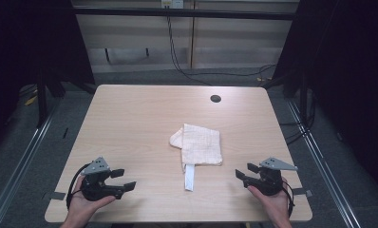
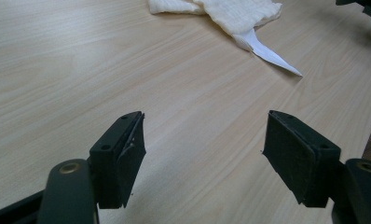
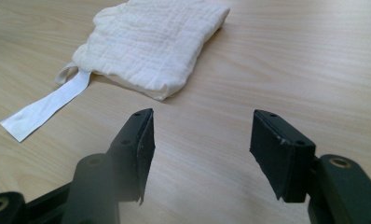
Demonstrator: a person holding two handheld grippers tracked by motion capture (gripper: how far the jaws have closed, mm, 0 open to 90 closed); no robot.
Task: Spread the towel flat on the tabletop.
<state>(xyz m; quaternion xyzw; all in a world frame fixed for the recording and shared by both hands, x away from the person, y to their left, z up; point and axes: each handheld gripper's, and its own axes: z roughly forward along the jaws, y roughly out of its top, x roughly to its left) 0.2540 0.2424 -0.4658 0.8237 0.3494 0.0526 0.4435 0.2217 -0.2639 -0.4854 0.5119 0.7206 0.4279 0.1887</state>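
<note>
A folded white cloth [image 1: 200, 143] lies near the middle of the wooden table [image 1: 130, 118], with a white strap [image 1: 190, 177] trailing from its near edge toward the person. The cloth [image 3: 151, 44] and its strap [image 3: 44, 108] lie ahead and left of my right gripper [image 3: 200, 147], which is open and holds nothing. My left gripper [image 2: 202, 156] is open too, with the cloth [image 2: 230, 11] and strap [image 2: 270, 55] far ahead of it. In the high view, the left gripper [image 1: 123, 179] rests at the near left and the right gripper [image 1: 243, 172] at the near right, both apart from the cloth.
A round cable hole [image 1: 215, 98] sits in the table's far right part. Cables [image 1: 177, 57] run across the floor beyond the far edge. Dark curtains stand on both sides.
</note>
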